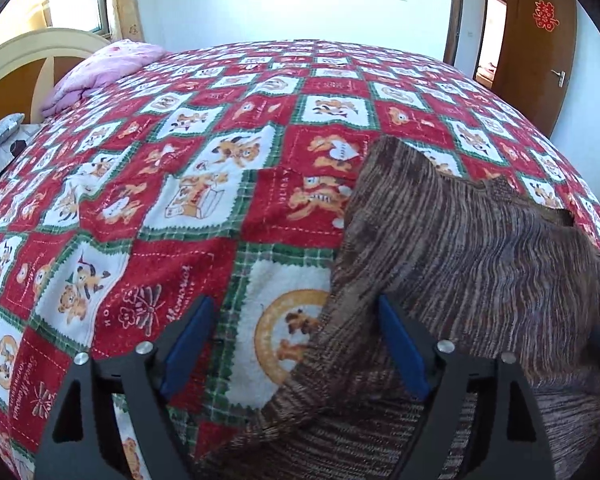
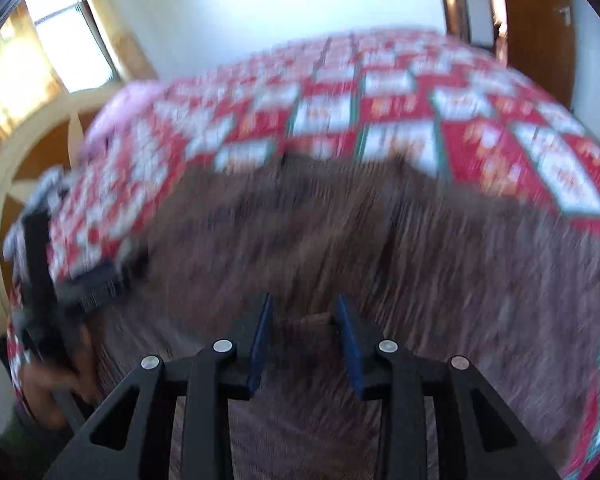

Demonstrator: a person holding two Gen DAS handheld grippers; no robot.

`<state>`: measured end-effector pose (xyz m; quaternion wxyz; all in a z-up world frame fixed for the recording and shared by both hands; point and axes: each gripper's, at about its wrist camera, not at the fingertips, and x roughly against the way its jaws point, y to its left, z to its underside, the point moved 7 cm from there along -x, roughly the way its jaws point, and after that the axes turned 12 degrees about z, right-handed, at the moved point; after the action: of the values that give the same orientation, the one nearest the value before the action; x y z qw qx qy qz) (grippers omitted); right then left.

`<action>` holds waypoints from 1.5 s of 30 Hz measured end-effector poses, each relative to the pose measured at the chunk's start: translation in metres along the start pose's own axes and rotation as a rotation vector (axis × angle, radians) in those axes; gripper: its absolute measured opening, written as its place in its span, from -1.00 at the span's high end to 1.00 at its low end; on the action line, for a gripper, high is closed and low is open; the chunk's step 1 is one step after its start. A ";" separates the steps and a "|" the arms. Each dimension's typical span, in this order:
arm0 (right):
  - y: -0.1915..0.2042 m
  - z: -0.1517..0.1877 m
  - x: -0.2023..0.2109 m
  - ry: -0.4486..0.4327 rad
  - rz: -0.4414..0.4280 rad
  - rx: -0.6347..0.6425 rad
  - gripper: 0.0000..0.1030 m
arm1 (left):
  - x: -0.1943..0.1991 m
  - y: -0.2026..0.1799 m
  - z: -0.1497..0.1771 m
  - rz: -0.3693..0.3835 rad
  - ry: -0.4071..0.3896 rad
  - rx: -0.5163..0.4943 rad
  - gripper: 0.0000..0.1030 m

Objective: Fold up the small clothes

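Observation:
A brown striped knitted garment (image 1: 460,248) lies on the red patterned bedspread (image 1: 172,184). In the left wrist view it fills the lower right and its edge runs between my fingers. My left gripper (image 1: 296,344) is open wide, with the right blue pad (image 1: 400,344) against the cloth. In the blurred right wrist view the garment (image 2: 340,240) spreads ahead. My right gripper (image 2: 302,336) stands part open over it, with a fold of cloth between the pads. The left gripper (image 2: 48,280) and the hand holding it show at the left edge.
A pink quilt (image 1: 104,72) lies at the head of the bed by the cream headboard (image 1: 24,60). A grey pillow (image 1: 0,140) is at the far left. A brown door (image 1: 540,40) stands at the right behind the bed.

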<state>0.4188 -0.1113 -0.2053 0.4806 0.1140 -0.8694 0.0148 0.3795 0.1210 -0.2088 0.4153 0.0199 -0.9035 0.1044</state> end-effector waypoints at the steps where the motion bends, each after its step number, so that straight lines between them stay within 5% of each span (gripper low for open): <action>1: 0.000 0.002 0.004 -0.019 0.007 0.009 0.33 | 0.000 0.001 0.000 0.000 0.001 0.004 -0.72; 12: -0.017 0.063 0.051 0.078 0.078 -0.043 0.32 | 0.000 0.003 0.002 0.045 0.011 0.029 -0.86; 15: -0.023 0.084 0.091 0.009 0.065 -0.107 0.32 | 0.012 -0.001 0.010 0.086 0.032 -0.017 -0.86; 21: -0.027 0.116 0.165 -0.185 0.083 -0.161 0.28 | 0.095 0.003 0.042 0.202 -0.045 -0.160 -0.86; 27: 0.002 0.140 0.202 -0.232 -0.113 -0.184 0.18 | 0.186 0.055 0.071 0.273 -0.119 -0.209 -0.94; 34: 0.057 0.162 0.216 -0.250 -0.225 -0.121 0.08 | 0.216 0.086 0.139 0.286 0.005 -0.306 -0.69; 39: 0.084 0.168 0.215 -0.242 -0.271 -0.089 0.08 | 0.207 0.093 0.178 0.363 0.116 -0.218 -0.55; 45: 0.098 0.169 0.215 -0.241 -0.292 -0.071 0.08 | 0.187 0.081 0.211 0.433 0.242 -0.140 -0.06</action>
<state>0.1471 -0.0781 -0.1075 0.3737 0.2228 -0.8949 -0.0996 0.0899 0.1667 -0.2156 0.4888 -0.2153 -0.8354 0.1298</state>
